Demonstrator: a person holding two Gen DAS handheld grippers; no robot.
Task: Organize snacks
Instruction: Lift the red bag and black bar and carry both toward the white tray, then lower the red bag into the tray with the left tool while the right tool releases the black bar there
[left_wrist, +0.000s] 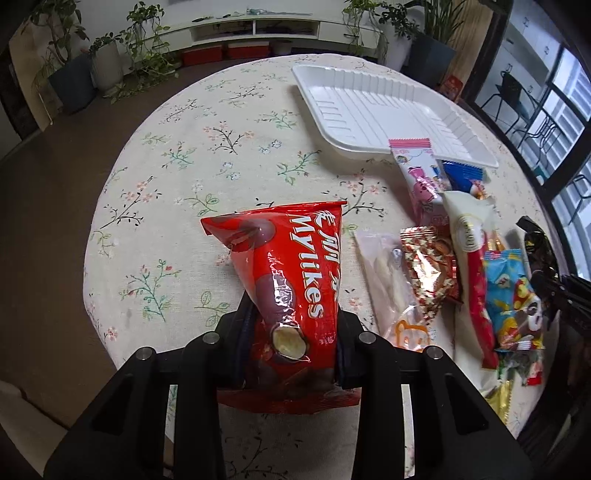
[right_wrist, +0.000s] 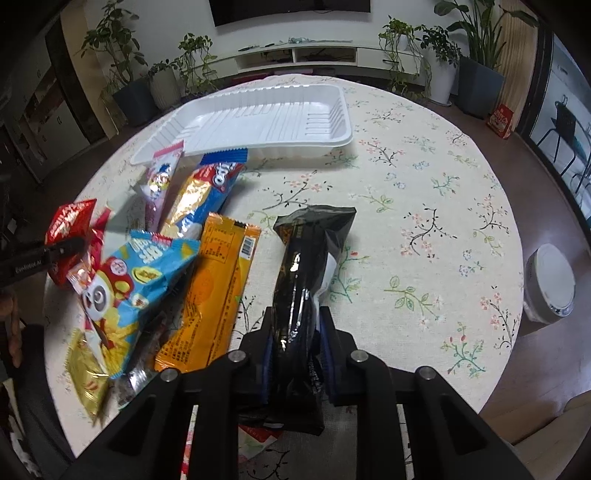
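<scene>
My left gripper (left_wrist: 295, 332) is shut on a red Mylikes bag (left_wrist: 291, 280) and holds it above the floral tablecloth. My right gripper (right_wrist: 295, 332) is shut on a black snack packet (right_wrist: 303, 280), also held above the table. A white ribbed tray (left_wrist: 373, 107) lies at the far side and holds nothing; it also shows in the right wrist view (right_wrist: 258, 118). A pile of snack packets (left_wrist: 461, 266) lies to the right of the left gripper and shows at the left of the right wrist view (right_wrist: 155, 258). The left gripper with its red bag shows at the left edge of the right wrist view (right_wrist: 70, 236).
The round table (right_wrist: 424, 221) has a floral cloth, and its edge curves close on all sides. An orange packet (right_wrist: 214, 295) lies just left of my right gripper. A white round device (right_wrist: 550, 284) sits on the floor at right. Potted plants (left_wrist: 74, 74) and a low shelf stand beyond.
</scene>
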